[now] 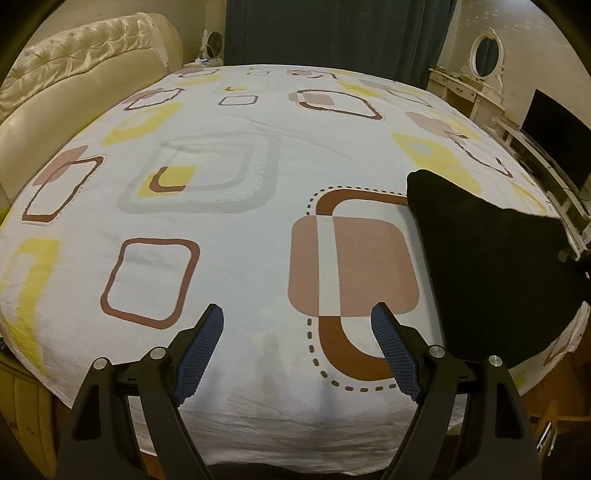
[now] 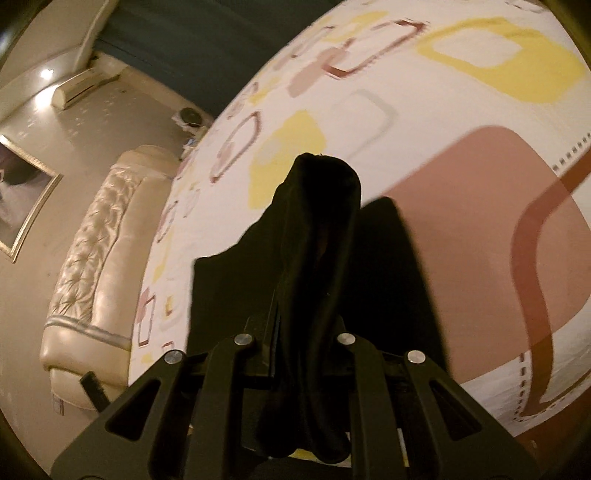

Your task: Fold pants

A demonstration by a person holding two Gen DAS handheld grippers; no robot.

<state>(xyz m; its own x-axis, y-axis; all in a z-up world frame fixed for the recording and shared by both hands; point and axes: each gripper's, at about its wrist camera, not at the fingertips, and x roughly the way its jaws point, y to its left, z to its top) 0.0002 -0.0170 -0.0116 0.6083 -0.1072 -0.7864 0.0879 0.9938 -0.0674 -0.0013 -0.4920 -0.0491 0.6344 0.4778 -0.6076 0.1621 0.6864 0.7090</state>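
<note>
Left wrist view: from the foot edge of the bed [image 1: 229, 229], level, facing across it toward the curtain [image 1: 332, 33] at top centre. Right wrist view: rolled sideways, close above the black pants [image 2: 317, 236]. Shared: patterned bedspread, headboard [image 2: 92, 258], pants [image 1: 491, 266].

You have nothing to read here: no text, label, brand, number or sign shows clearly in either wrist view, on any surface.

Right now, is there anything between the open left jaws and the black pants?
Nothing visible. Only bare patterned bedsheet lies between the left gripper and the black pants, which the right gripper grips.
</note>
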